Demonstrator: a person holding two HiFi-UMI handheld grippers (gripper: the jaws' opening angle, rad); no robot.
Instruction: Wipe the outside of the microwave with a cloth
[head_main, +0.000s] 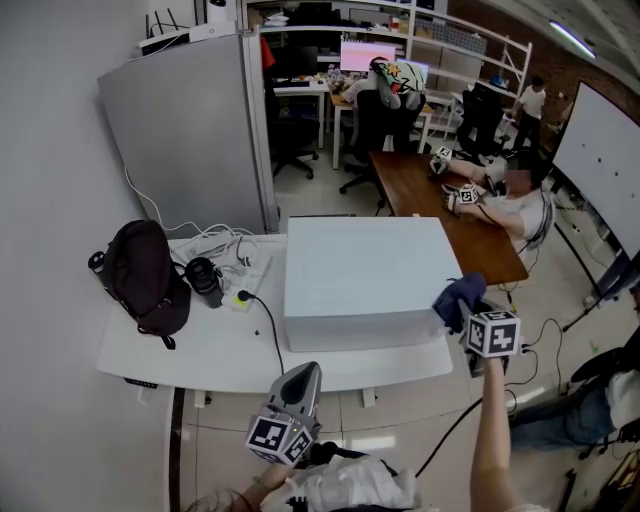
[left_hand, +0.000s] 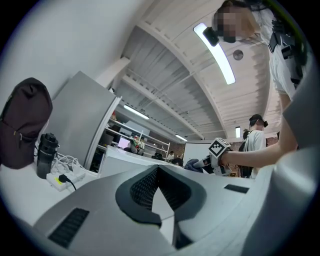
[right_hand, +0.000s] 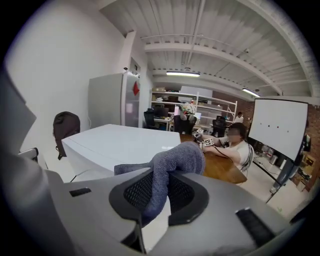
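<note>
Presently, the black fabric backpack (head_main: 145, 275) lay far left on the white table (head_main: 200, 350). The left gripper (head_main: 300, 385) hovered off the table's near edge, jaws drawn together on nothing. The boxy white microwave (head_main: 360, 270) sat right of centre. At its near right corner, the right gripper (head_main: 470, 318) had its jaws clamped on the blue-grey knitted cloth (head_main: 458, 298). Judged: approach step, contact unclear. The next move calls for pressing the cloth flat against a panel.

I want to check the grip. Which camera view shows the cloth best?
The right gripper view: the blue-grey cloth fills the middle, clamped between the right gripper's jaws. The head view shows it small, bunched by the microwave's near right corner. The left gripper view shows it only as a distant dark lump.
</note>
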